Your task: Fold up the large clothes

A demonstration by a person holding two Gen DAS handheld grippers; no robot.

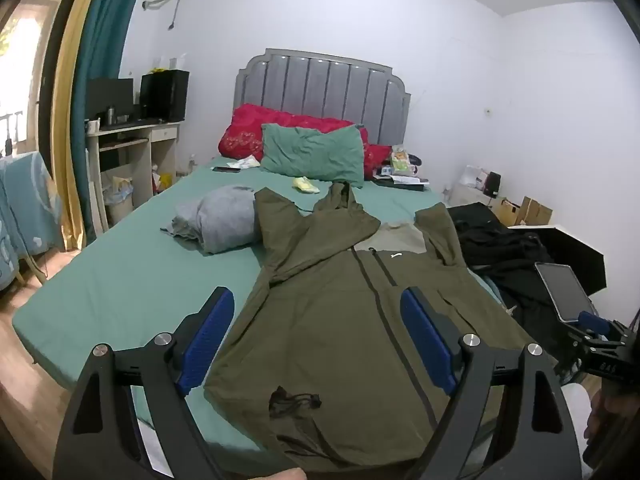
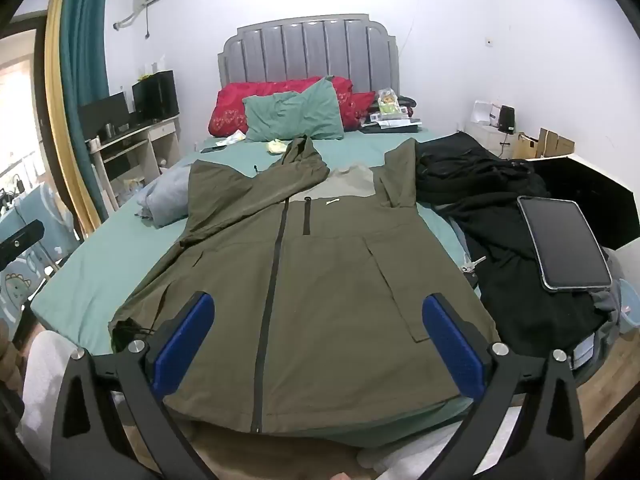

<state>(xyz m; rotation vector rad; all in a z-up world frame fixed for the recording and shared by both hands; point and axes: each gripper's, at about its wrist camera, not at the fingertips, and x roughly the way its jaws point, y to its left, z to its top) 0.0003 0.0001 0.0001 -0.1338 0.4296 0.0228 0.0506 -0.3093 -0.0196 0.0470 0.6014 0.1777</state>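
An olive-green hooded jacket point(image 1: 332, 312) lies front-up on the green bed point(image 1: 132, 280), zip closed, hem toward me, both sleeves folded up toward the hood. It also shows in the right wrist view point(image 2: 320, 272). My left gripper point(image 1: 316, 300) is open and empty above the jacket's lower left part. My right gripper point(image 2: 318, 308) is open and empty above the hem. The right gripper also shows at the right edge of the left wrist view point(image 1: 600, 340).
A folded grey garment point(image 1: 224, 220) lies left of the jacket. A black clothes pile point(image 2: 500, 216) with a tablet point(image 2: 564, 240) on it lies to the right. Green pillow point(image 1: 312, 156) and red pillows point(image 1: 248, 132) sit by the headboard. A desk point(image 1: 132, 140) stands at left.
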